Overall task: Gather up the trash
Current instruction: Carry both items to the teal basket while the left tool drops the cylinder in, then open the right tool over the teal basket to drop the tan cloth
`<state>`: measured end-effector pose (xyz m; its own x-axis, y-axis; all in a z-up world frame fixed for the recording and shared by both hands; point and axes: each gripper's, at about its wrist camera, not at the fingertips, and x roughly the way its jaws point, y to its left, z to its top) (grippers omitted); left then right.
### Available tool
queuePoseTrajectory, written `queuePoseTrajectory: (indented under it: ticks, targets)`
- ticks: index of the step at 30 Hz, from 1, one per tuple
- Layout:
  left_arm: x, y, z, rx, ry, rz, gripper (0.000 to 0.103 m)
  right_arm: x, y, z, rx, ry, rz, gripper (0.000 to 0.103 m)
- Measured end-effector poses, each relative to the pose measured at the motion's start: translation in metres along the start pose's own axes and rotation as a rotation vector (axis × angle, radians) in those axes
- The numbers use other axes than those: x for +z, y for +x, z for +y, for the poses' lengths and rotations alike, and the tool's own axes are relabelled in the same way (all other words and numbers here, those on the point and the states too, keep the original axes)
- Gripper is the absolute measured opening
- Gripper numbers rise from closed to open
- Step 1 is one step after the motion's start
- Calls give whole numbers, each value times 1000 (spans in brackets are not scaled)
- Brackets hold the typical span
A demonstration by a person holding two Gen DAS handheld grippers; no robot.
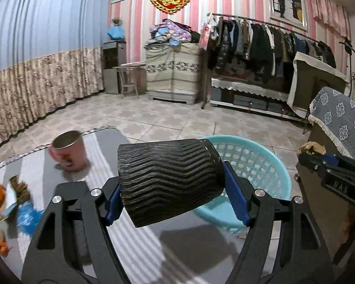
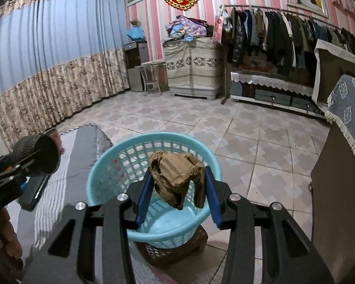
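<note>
Pink-striped walls, a blue curtain and a full clothes rail ring a tiled floor, and nearest the cameras a grey-and-white striped surface (image 1: 135, 241) carries the leftovers. Just off that surface's edge stands a turquoise basket (image 2: 99, 179), resting on a low brown stool.

In the right wrist view, the right hand-held gripper (image 2: 177, 189) is clamped on a crumpled brown paper wad (image 2: 175, 172), its blue pads pressing both sides. The wad hangs directly over the basket's mouth, so the bin lies straight below and slightly toward 12 o'clock from the jaws. I judge that letting go from there would probably drop it inside.

In the left wrist view, the left hand-held gripper (image 1: 175, 189) grips a black ribbed cup (image 1: 168, 182) across its body. The cup's long axis lies nearly level and crosswise, running from about 8 o'clock to 2 o'clock, with its open mouth toward the basket side. From this cup the basket sits at about 3 o'clock, partly hidden behind it, and the cup looks to be over the surface rather than the bin.

The right hand is therefore the nearer to the drop; the left needs a further sideways carry.

On the surface at 9 o'clock stand a pink mug (image 1: 69, 150) and, lower left, blurred scraps of orange, blue and brown litter (image 1: 14, 201).
</note>
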<state>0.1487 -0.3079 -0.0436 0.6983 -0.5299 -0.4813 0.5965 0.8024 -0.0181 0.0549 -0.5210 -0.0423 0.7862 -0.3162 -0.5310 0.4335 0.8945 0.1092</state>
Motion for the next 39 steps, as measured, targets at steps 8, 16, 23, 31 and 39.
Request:
queuePoseTrajectory:
  ticks: [8,16,23,31,39]
  targets:
    - [4,57,-45,-49,79,38,72,-3,24,-18,-7,41,35,42]
    - [8,82,-52,-63,72,59,78,-6,29,-19,-22,49,44,42]
    - [12,78,-39,10,58,52,88,-3,30,-12,-22,39,50,42]
    - [11,49,1,105,22,13,91,0,42,10,4,15,63,42]
    - [9,33,32,175,-7,10,92,9,65,37,28,-5,84,44]
